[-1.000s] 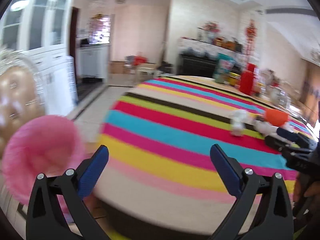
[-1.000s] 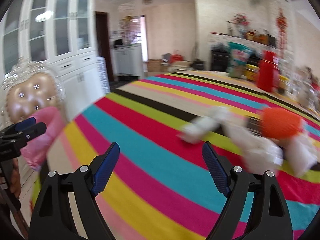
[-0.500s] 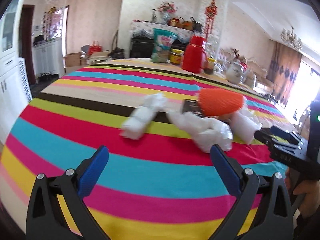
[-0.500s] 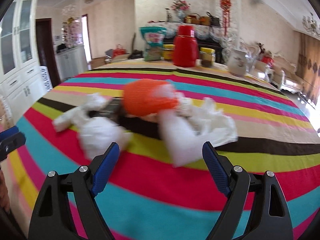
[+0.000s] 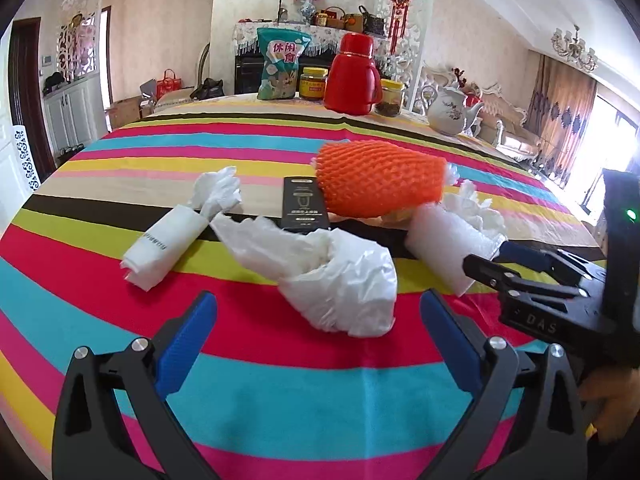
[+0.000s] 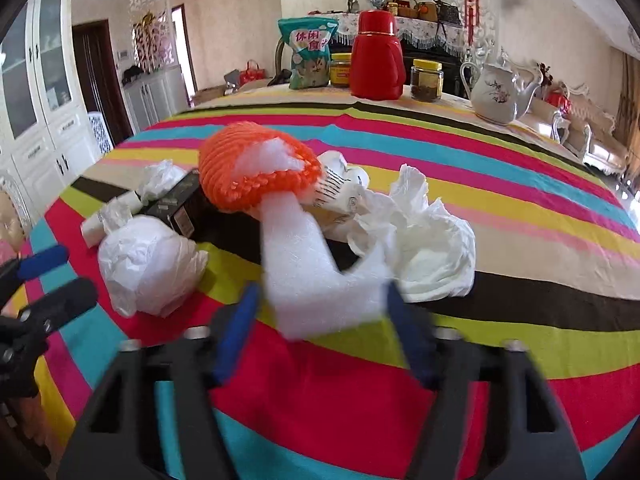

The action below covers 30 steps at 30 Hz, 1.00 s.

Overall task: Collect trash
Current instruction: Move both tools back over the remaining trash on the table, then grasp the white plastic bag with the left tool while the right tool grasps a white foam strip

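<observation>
Grippers: two; black frames with blue finger pads.
Left gripper [image 5: 318, 334]: jaws spread wide, nothing between them, hovering over the striped cloth just short of the plastic bag.
Right gripper [image 6: 320, 324]: blurred; jaws at a middling width on either side of the near end of the foam sheet; whether the pads pressed it I cannot tell.
Trash count: six pieces, bunched together mid-table.
Foam sheet [image 6: 298, 256]: one; white, fibrous, rolled into a bent tube.
Fruit net [image 5: 380, 178]: one; orange foam mesh, bulging sleeve with white stuffing at its open end, lying on other litter.
Plastic bag [image 5: 334, 276]: one; thin, white, crinkled, bunched into a cone.
Paper wrapper [image 5: 168, 246]: one; white roll with a twisted end, a line of small print too fine to read.
Black box [image 5: 305, 204]: one; flat, rectangular, pale print, unreadable.
Crumpled tissue [image 6: 428, 240]: one; soft white wad right of the foam.
Tablecloth [image 5: 280, 392]: one; bold red, cyan, yellow, pink, black and lime stripes.
Far edge: one red thermos [image 5: 352, 76], two yellow-lidded jars, one white porcelain teapot [image 6: 498, 94], one teal snack bag [image 5: 282, 66] reading 休闲食.
Right gripper lettering: "DAS" on its body, seen from the left wrist.
</observation>
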Tool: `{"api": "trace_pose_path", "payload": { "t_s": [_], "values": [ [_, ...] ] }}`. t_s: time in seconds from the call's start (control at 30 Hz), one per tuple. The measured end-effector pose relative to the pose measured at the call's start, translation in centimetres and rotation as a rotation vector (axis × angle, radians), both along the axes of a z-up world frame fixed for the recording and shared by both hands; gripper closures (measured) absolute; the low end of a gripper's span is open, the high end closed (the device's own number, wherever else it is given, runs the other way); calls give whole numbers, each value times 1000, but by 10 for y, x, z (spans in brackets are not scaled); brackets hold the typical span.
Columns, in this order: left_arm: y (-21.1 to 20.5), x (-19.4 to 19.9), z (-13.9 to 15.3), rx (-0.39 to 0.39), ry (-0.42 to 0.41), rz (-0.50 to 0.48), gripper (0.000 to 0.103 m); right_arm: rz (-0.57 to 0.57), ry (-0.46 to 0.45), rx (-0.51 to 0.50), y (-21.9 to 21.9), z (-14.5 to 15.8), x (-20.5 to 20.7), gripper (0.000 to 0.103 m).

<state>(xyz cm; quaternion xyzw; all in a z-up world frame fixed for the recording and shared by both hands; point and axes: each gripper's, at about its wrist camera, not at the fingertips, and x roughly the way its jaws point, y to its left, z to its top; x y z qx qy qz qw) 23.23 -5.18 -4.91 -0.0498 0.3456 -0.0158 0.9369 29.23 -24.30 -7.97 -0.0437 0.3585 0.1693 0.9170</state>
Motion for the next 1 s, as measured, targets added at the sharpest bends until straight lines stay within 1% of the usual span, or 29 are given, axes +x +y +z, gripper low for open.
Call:
{"api": "trace_pose_path", "payload": {
  "t_s": [0.1, 0.13, 0.23, 0.27, 0.3, 0.33, 0.37, 0.4, 0.43, 0.5, 0.6, 0.7, 0.77, 0.9, 0.97, 1.0],
  "values": [
    [-6, 11, -5, 13, 21, 23, 5, 12, 4, 3, -2, 0, -3, 73],
    [-6, 16, -9, 9, 38, 30, 5, 20, 10, 2, -3, 0, -6, 74],
    [-4, 24, -18, -11, 70, 45, 5, 50, 36, 16, -5, -1, -8, 74],
    [-4, 26, -18, -8, 74, 47, 5, 48, 38, 32, -7, 0, -8, 72],
    [-4, 29, -20, -1, 77, 51, 6, 43, 44, 43, -9, 1, -7, 64],
    [-3, 32, -21, 7, 77, 56, 10, 38, 47, 55, -10, 2, -6, 58],
    [-1, 35, -21, -2, 84, 47, 16, 31, 38, 64, -12, 4, -7, 45],
    [1, 38, -23, -19, 94, 31, 32, 22, 19, 70, -13, 7, -8, 38],
    [3, 40, -24, -36, 101, 11, 46, 20, 6, 72, -14, 10, -9, 38],
    [5, 37, -24, -43, 102, -14, 53, 18, -12, 74, -13, 15, -10, 38],
    [7, 26, -18, -30, 71, -41, 65, 22, -18, 65, -6, 15, -1, 38],
    [12, 15, -11, -32, 53, -56, 68, 37, -13, 12, 7, 12, 7, 38],
    [19, 7, -2, -26, 31, -58, 69, 57, -19, -43, 17, 11, 11, 38],
    [32, -9, 9, -27, 6, -54, 69, 66, -7, -92, 26, 8, 21, 38],
    [39, -17, 11, -29, 9, -52, 69, 58, -31, -113, 27, 11, 22, 38],
    [42, -20, 13, -24, 5, -49, 69, 65, -44, -99, 26, 17, 21, 37]
  ]
}}
